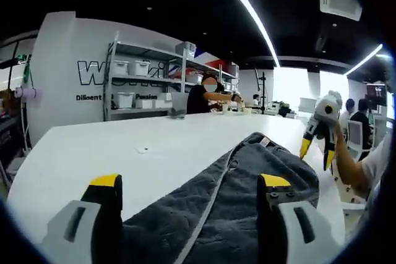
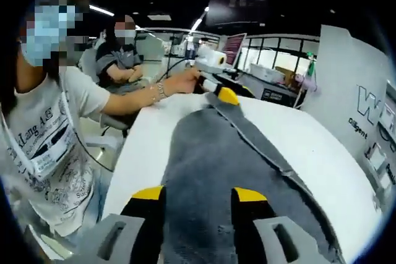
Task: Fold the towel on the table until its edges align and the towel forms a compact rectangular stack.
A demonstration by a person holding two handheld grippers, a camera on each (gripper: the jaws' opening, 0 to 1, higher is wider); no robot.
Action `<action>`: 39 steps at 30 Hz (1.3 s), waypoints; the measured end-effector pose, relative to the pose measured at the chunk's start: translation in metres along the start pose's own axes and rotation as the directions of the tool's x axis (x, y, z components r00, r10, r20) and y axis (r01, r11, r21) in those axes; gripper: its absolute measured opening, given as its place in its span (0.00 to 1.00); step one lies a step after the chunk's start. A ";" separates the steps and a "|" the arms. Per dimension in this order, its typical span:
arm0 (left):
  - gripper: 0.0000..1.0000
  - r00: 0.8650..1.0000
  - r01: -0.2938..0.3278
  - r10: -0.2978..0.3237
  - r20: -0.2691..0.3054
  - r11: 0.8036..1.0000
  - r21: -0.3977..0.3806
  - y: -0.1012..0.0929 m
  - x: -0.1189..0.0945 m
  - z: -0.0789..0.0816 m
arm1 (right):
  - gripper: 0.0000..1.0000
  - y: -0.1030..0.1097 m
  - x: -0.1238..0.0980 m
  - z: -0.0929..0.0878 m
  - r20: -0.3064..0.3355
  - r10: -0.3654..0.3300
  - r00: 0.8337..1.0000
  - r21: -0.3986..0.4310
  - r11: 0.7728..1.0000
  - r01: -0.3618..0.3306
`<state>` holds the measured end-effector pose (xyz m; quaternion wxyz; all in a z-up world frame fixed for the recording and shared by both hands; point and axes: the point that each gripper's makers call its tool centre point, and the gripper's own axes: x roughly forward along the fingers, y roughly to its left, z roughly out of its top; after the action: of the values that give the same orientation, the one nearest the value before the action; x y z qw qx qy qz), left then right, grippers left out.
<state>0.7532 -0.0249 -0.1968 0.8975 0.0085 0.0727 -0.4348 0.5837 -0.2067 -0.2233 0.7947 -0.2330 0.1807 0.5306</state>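
Grey towel (image 1: 247,196) between both wide-open hand-held grippers, left (image 1: 190,190), right (image 2: 199,196), white table (image 1: 93,146).

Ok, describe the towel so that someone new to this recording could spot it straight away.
Start from the big white table that runs toward the shelving. The towel lies along its near side, a long dark grey terry cloth stretched between the left hand-held gripper and the right hand-held gripper. It is the one dark, soft thing on the pale tabletop, with a lighter hem strip down its length.
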 end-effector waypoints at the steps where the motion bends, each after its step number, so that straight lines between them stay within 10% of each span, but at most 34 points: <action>1: 0.94 1.000 -0.002 0.002 0.001 1.000 0.001 0.001 0.000 0.000 | 0.59 -0.009 0.002 0.002 -0.005 -0.034 0.999 0.012 0.999 0.034; 15: 0.94 1.000 -0.019 0.019 -0.005 1.000 0.017 0.011 -0.003 -0.001 | 0.99 -0.079 0.048 -0.002 -0.025 -0.086 0.996 0.162 0.983 0.089; 24: 0.94 1.000 -0.031 0.031 -0.003 0.999 0.033 0.013 -0.006 0.004 | 0.99 -0.078 0.047 -0.031 -0.086 -0.117 0.989 0.195 0.972 0.132; 39: 0.96 1.000 0.004 -0.003 -0.021 0.999 0.053 0.001 -0.018 0.004 | 0.99 -0.083 0.023 -0.019 -0.006 -0.175 0.985 0.186 0.967 0.173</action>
<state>0.7436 -0.0103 -0.1907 0.8954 0.0369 0.0706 -0.4381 0.6687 -0.2274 -0.2368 0.8574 -0.1698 0.2041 0.4410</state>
